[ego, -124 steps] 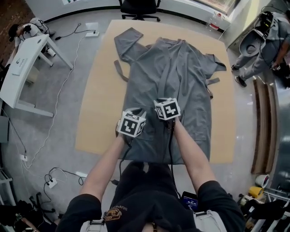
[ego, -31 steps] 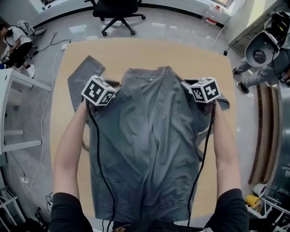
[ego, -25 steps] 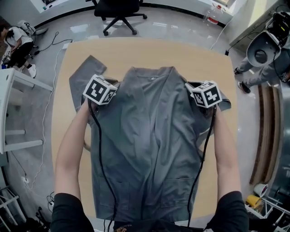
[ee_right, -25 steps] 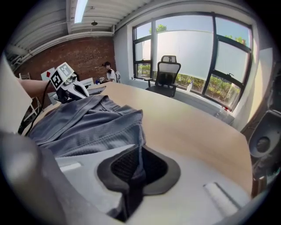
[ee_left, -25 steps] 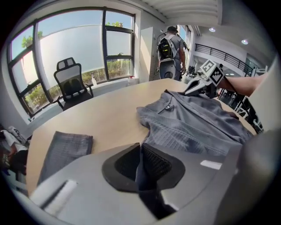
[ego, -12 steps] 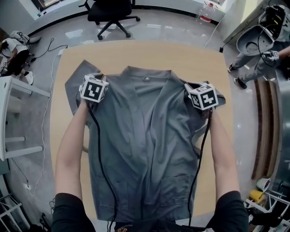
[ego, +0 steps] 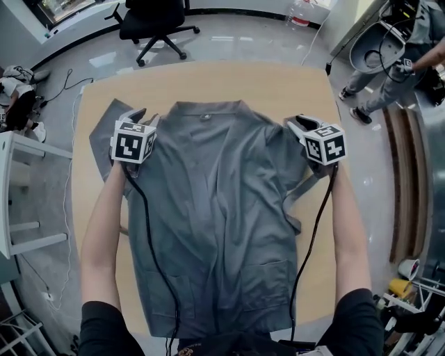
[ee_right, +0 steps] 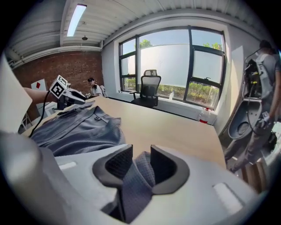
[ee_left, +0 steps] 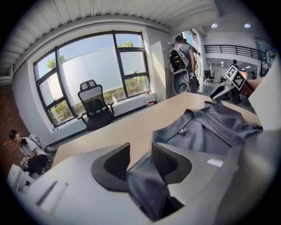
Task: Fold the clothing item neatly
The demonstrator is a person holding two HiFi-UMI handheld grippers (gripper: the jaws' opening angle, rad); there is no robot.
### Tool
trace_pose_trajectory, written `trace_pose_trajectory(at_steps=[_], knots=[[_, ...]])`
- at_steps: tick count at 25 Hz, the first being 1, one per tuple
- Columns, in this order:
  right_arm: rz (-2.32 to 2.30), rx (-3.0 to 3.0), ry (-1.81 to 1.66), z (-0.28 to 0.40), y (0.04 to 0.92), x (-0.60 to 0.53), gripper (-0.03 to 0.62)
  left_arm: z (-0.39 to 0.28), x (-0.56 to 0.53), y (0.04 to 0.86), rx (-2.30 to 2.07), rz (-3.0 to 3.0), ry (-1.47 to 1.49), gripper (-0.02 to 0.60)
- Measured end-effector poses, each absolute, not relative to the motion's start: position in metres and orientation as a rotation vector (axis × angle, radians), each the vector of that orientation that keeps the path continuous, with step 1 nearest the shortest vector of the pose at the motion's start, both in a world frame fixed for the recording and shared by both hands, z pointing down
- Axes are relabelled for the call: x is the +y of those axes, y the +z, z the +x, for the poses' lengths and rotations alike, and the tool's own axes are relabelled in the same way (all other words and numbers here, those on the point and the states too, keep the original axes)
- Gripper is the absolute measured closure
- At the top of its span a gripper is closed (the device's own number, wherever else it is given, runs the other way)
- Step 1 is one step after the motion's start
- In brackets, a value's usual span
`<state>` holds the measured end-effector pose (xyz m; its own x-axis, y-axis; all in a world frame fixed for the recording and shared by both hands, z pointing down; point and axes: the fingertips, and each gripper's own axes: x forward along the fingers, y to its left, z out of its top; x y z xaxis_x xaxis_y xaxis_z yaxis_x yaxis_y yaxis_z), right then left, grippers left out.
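Head view: the grey shirt (ego: 215, 208) lies flat on the wooden table (ego: 264, 80), its long axis running from the table's near edge to the collar at the far edge. The left gripper (ego: 137, 115) and right gripper (ego: 300, 124) are at its two sleeves. Both sets of jaws have just been opening, with sleeve cloth lying slack between them.

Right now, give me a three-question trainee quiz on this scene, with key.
1. True or false: the grey garment on the table is already folded in half.
2. What stands beyond the table's far edge? A office chair, B ladder, C sofa.
3. What lies between the left gripper's fingers?
Key: 1 false, spread out. 2 A. 3 garment fabric, loose; the fingers have just been opening.
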<state>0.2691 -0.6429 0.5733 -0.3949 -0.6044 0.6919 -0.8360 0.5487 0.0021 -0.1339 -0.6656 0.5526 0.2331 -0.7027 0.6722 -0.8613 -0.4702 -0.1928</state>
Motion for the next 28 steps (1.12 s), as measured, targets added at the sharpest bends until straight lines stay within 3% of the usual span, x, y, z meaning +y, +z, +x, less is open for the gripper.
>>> trace_pose_trajectory(at_steps=[7, 15, 16, 17, 18, 28], knots=[[1.119, -2.004, 0.380, 0.330, 0.577, -0.634, 0.476, -0.035, -0.638, 0.548, -1.222, 2.430, 1.034, 0.417], [1.171, -1.892, 0.444, 0.367, 0.612, -0.638, 0.451, 0.021, -0.606, 0.567, -1.098, 2.427, 1.014, 0.431], [1.182, -1.888, 0.459, 0.371, 0.613, -0.638, 0.470, 0.023, -0.603, 0.569, -1.090, 2.425, 1.021, 0.431], [1.192, -1.876, 0.466, 0.376, 0.614, -0.637, 0.560, 0.024, -0.600, 0.571, -1.083, 2.421, 1.030, 0.433], [1.201, -1.863, 0.468, 0.382, 0.613, -0.636, 0.592, 0.026, -0.598, 0.573, -1.078, 2.419, 1.038, 0.434], [1.411, -1.899, 0.607, 0.470, 0.579, -0.597, 0.591, 0.064, -0.573, 0.573, -1.019, 2.449, 1.083, 0.439]])
